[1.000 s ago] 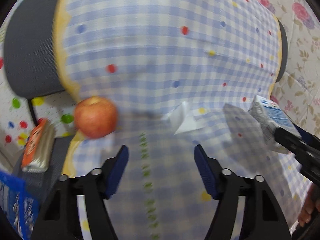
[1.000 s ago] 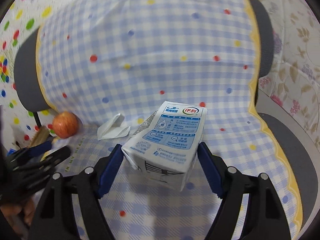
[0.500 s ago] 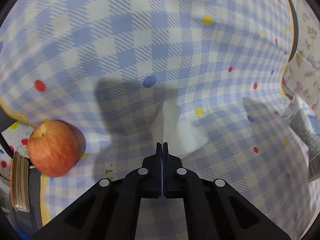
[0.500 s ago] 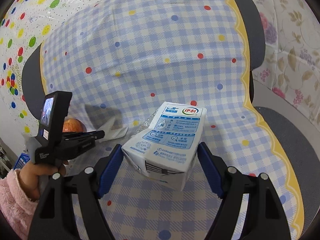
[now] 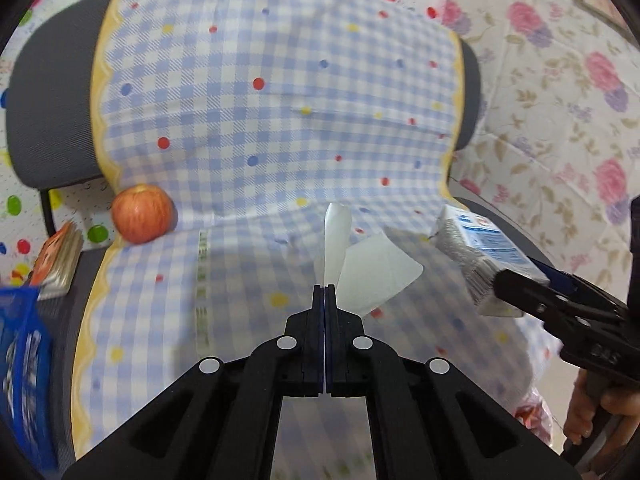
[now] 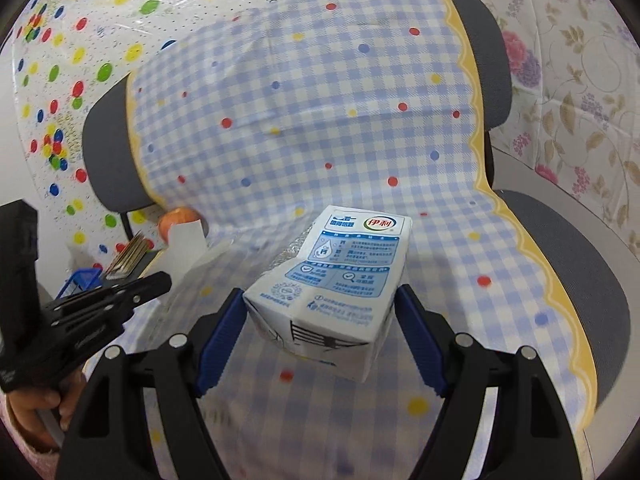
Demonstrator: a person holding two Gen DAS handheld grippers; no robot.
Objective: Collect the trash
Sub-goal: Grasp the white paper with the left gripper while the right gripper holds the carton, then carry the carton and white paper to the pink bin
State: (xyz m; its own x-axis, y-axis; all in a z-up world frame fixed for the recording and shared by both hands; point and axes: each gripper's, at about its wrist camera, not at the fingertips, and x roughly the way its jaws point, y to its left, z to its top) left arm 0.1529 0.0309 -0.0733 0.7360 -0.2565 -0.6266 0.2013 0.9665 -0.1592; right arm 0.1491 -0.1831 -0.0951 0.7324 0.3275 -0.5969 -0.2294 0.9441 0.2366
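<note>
**A:** What does your left camera show?

**B:** My left gripper (image 5: 324, 294) is clamped tight on a white paper scrap (image 5: 370, 272), pinched at its near edge; the rest of the sheet fans out beyond the tips, clear of the checked cloth (image 5: 260, 128). The paper is thin and floppy, so I judge I should carry it steadily and keep the squeeze firm, or it may slide out. To the left, an apple (image 5: 142, 220) rests at the fold of the cloth; I take it for food, not trash, so I leave it alone. Beside it lies a small stack of cards (image 5: 58, 258), and a blue basket (image 5: 20, 356) shows at the left edge.

**A:** And the right camera?

**B:** My right gripper (image 6: 320, 336) holds a milk carton (image 6: 336, 284) across its width, blue pads pressed on both sides, the carton lifted off the seat and tilted. The carton looks light and dented, so I'd keep the pressure moderate to avoid crushing it further. I cannot see a bin in either view, so I must look for one.

**A:** The surroundings?

**B:** The cloth drapes over a grey chair (image 6: 580, 264), covering backrest and seat. Behind hang a dotted sheet (image 6: 80, 40) on the left and a flowered one (image 6: 580, 100) on the right.
</note>
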